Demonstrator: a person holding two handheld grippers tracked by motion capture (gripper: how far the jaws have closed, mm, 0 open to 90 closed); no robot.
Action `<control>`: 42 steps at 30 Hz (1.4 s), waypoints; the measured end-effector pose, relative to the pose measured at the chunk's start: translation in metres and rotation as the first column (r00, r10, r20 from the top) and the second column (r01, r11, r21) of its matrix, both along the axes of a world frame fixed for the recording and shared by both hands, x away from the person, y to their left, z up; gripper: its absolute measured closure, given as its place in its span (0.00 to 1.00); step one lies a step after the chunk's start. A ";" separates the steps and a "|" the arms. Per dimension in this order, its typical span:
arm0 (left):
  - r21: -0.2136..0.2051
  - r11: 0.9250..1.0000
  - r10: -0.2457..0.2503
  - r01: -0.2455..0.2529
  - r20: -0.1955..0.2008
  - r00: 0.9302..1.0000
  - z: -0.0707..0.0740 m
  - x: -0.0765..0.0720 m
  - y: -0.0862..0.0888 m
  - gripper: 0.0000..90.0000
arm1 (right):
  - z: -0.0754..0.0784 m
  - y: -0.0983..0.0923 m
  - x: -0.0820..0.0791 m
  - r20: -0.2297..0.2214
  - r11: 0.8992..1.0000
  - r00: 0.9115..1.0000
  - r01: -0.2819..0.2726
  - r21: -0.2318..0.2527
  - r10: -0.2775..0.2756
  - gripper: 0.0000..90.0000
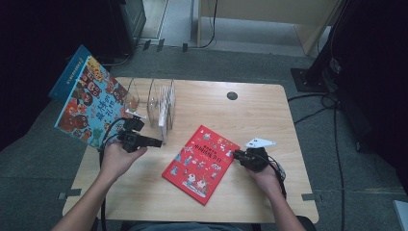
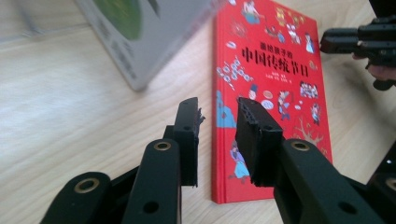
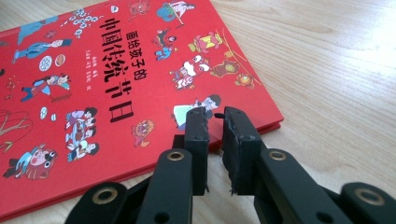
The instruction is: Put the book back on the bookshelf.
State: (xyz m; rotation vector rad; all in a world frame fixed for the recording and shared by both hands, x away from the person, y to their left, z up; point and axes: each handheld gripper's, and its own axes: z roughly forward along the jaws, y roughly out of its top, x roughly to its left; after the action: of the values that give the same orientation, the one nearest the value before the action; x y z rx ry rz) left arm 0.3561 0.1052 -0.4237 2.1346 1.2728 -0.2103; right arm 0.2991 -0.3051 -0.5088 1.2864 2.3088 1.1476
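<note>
- High view: a flat red hardcover picture book lies face up on the pale wooden table, turned at an angle, near the middle of the near half
- The right gripper sits at the book's right edge, level with the tabletop, held in the person's right hand
- The left gripper is held in the left hand, left of the book and just near of a clear acrylic book rack at the far left of the table
- A blue illustrated picture book stands tilted at the far left, overhanging the table edge
- Left gripper view: the black jaws stand a moderate gap apart with nothing between them; the tips hover above the red book's left edge
- Right gripper view: the jaws stand a narrow gap apart, empty, with the tips over the corner of the red cover; whether they touch it cannot be told
</note>
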 end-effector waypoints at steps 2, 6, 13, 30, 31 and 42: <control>0.010 1.000 -0.012 0.012 0.004 1.000 -0.006 -0.001 -0.003 0.85 | 0.000 0.000 -0.001 -0.004 1.000 1.000 0.000 -0.003 0.000 0.91; 0.012 1.000 -0.027 0.028 -0.025 0.999 -0.021 -0.002 -0.011 0.90 | -0.002 0.000 -0.003 -0.014 1.000 1.000 -0.006 -0.009 0.006 0.94; 0.000 1.000 -0.031 0.031 -0.014 0.999 -0.039 -0.005 -0.015 0.95 | -0.004 0.001 -0.004 -0.004 1.000 1.000 -0.008 -0.001 0.008 0.98; -0.009 1.000 0.010 -0.010 -0.003 1.000 -0.061 -0.027 -0.026 0.97 | -0.007 0.018 0.022 0.024 1.000 1.000 0.003 0.004 -0.003 1.00; -0.008 1.000 0.014 -0.014 -0.006 1.000 -0.062 -0.028 -0.026 0.97 | -0.007 0.018 0.023 0.023 1.000 1.000 0.003 0.005 -0.003 1.00; -0.018 0.999 0.046 -0.046 -0.026 0.999 -0.071 -0.033 -0.025 0.98 | -0.007 0.024 0.032 0.016 1.000 1.000 -0.001 0.016 0.000 1.00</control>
State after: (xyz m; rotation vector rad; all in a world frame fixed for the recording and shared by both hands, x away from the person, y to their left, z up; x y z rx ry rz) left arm 0.3231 0.0804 -0.4949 2.0912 1.3281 -0.2298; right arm 0.3308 -0.2814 -0.5162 1.2775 2.2931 1.1745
